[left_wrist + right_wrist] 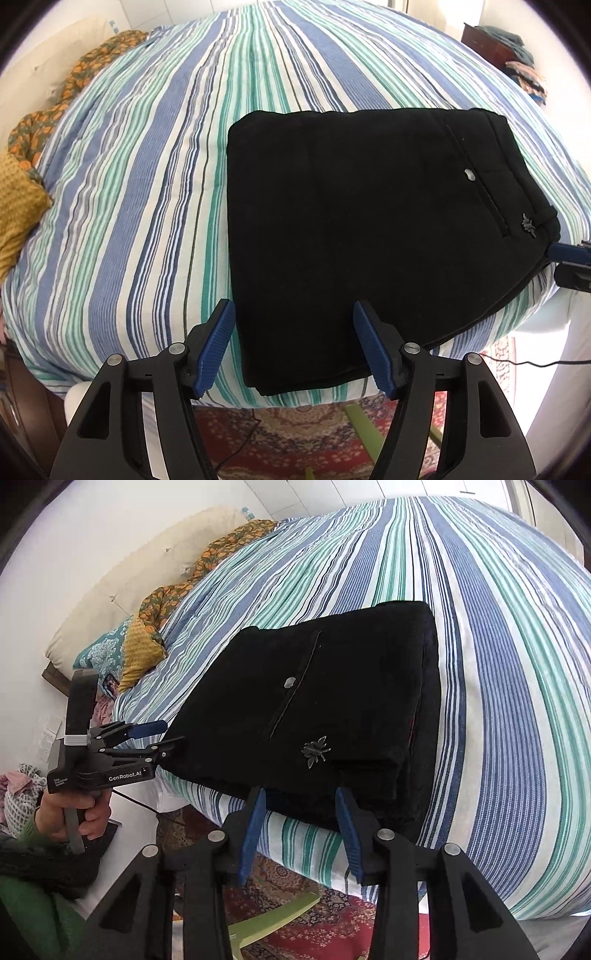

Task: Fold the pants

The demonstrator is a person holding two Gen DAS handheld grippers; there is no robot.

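Pants [354, 229] folded flat on striped bed [147, 184]

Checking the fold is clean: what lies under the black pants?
The folded black pants rest on the striped bedspread, near its front edge. Their own lower layers show as stacked edges at the side. Whatever lies beneath the middle is covered.

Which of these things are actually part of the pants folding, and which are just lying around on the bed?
Part of the job:
- black pants, folded on the striped bedspread
- left gripper, open
- right gripper, open

Just lying about:
- orange patterned cloth
- mustard pillow
- patterned rug
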